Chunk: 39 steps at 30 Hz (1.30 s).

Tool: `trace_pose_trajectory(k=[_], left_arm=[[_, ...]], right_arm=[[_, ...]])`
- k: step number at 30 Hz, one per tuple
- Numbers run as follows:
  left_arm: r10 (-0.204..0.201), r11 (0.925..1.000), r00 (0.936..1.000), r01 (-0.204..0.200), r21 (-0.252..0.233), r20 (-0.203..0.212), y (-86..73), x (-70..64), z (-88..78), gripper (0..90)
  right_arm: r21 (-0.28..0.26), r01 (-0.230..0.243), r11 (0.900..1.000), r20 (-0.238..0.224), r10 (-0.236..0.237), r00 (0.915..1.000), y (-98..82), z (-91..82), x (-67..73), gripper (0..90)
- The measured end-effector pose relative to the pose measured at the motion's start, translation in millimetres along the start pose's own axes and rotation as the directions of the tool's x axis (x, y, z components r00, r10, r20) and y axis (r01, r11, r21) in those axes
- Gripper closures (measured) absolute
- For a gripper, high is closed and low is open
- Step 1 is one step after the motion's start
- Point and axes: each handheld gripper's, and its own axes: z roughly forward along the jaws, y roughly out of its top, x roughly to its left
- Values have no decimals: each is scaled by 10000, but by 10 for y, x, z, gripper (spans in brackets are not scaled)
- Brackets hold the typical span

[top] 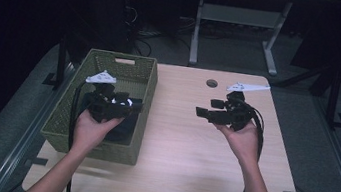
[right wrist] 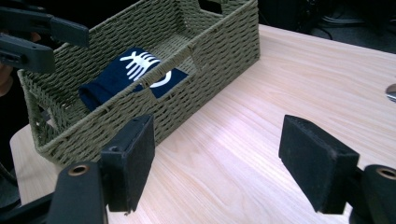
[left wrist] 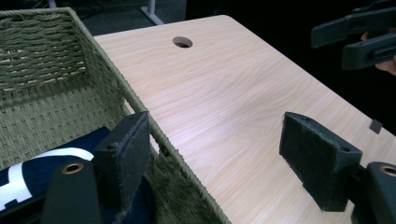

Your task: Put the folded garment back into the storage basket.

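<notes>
A green woven basket (top: 63,111) stands on the left part of the wooden table (top: 175,152). In it lies a folded dark blue cloth (right wrist: 121,74) with a white print. My left gripper (top: 134,105) hovers over the basket's right side, jaws open and pointing right, nothing between them. In the left gripper view its jaws (left wrist: 217,135) straddle the basket's rim (left wrist: 116,88), with the cloth (left wrist: 28,172) below the left jaw. My right gripper (top: 205,107) is held over the table right of centre, open and empty, pointing left at the basket (right wrist: 219,51).
A round cable hole (top: 211,83) sits near the table's far edge. Bare tabletop lies between the basket and the right hand. Beyond the table are a dark floor, metal desk legs (top: 197,29) and cables. The other gripper shows far off in each gripper view (left wrist: 329,46) (right wrist: 70,46).
</notes>
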Motion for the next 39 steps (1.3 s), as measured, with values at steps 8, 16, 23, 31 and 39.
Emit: trace_pose_trajectory(k=[8,16,23,31,39], left_arm=[[93,9999,9999,-94,82,131,9,-93,89,231],[272,9996,9992,-273,43,293,26,-217,161,223],[391,9992,9981,-393,42,467,55,-334,238,222],[533,9985,9966,-541,116,627,82,-468,318,231],[799,9965,9932,-816,158,851,74,-645,402,229]], right_arm=[[17,-90,10000,236,90,9997,-85,-127,-105,264],[5,-220,9998,450,220,9987,-175,-223,-183,264],[10,-198,9998,567,197,9982,-200,-314,-210,265],[-57,-166,9998,755,170,9970,-260,-420,-263,262],[-103,-267,9996,1002,276,9946,-351,-546,-323,261]])
